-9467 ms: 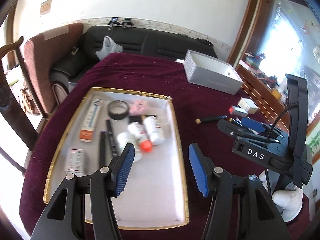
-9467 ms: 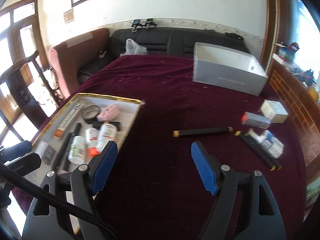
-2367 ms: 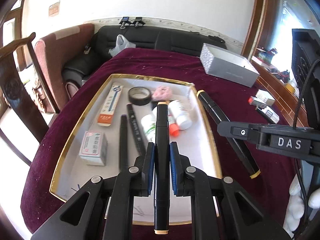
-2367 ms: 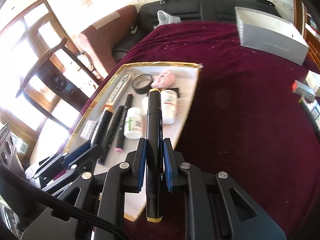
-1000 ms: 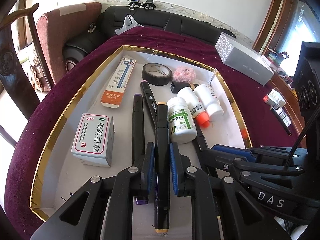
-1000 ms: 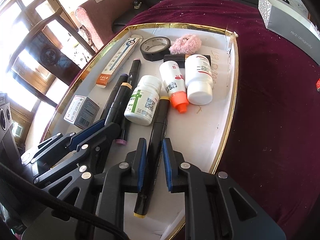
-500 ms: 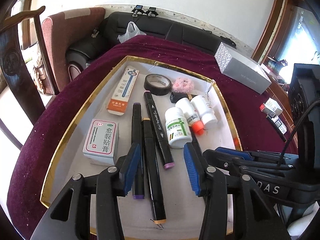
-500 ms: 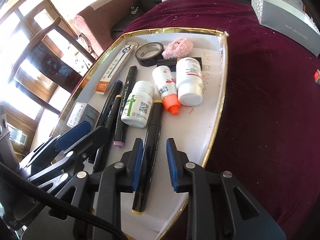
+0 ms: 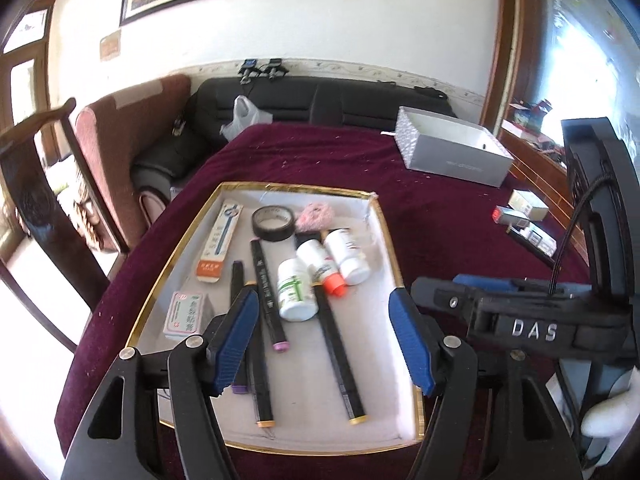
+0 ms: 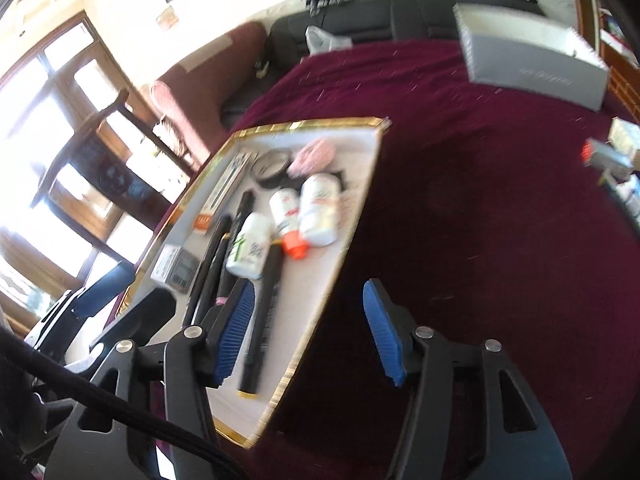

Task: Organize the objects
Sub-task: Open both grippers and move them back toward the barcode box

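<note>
Both markers down in the tray (image 9: 188, 236) now, lying flat in the lower middle of the left view: one (image 9: 338, 354) right of centre, the other (image 9: 260, 384) just beside the left gripper (image 9: 328, 342)'s left pad. Left gripper wide open, holding nothing; right gripper (image 10: 310, 330) same, fingers spread, hanging over the tray's right edge and the cloth (image 10: 500, 200). Next step looks like going back for the leftovers: small boxes (image 9: 520, 214) at the right edge of the left view, far right in the blurry right view. Best bet: lift clear of the gold rim first, swing right, keep fingers spread until straddling one box across its narrow side, then squeeze. Watch the cable (image 10: 100, 400) lower left in the right view, and avoid nudging the bottles (image 9: 316, 272) mid-tray, probably roll easily.
</note>
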Available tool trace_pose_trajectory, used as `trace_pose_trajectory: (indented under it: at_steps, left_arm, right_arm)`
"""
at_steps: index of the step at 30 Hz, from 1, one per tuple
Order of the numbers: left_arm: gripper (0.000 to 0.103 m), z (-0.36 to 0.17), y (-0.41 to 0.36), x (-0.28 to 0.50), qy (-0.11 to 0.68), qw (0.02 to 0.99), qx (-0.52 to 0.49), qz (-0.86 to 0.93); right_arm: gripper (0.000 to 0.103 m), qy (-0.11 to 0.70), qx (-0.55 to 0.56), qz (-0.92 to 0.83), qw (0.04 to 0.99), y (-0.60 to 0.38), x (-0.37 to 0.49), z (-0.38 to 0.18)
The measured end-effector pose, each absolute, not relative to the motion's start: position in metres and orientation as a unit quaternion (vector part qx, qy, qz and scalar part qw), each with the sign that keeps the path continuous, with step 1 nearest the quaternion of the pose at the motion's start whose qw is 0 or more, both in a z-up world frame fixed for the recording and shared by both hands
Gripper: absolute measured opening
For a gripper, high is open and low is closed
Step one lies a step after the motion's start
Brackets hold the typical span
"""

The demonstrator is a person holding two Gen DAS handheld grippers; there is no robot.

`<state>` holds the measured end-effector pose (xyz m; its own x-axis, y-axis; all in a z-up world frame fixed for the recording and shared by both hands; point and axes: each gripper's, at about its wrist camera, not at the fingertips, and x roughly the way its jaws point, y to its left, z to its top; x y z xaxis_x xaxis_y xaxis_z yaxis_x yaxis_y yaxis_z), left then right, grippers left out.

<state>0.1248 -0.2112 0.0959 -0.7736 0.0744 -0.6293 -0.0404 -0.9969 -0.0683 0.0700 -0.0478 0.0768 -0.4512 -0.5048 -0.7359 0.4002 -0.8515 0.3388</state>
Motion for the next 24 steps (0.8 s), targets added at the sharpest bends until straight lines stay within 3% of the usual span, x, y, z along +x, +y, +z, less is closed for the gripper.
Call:
trace_pose_trajectory:
  at_steps: [8,24]
  left_arm:
    - [0.063,0.107,-0.143,0.118,0.032,0.071,-0.337,0.938]
    - [0.063,0.07,-0.017,0.078,0.105,0.139,-0.408,0.896]
  right_arm:
    - [0.063,-0.083,0.42,-0.883,0.191,0.054,0.058,0.097]
    - [0.064,-0.199,0.417,-0.884,0.076,0.25,0.005,0.066]
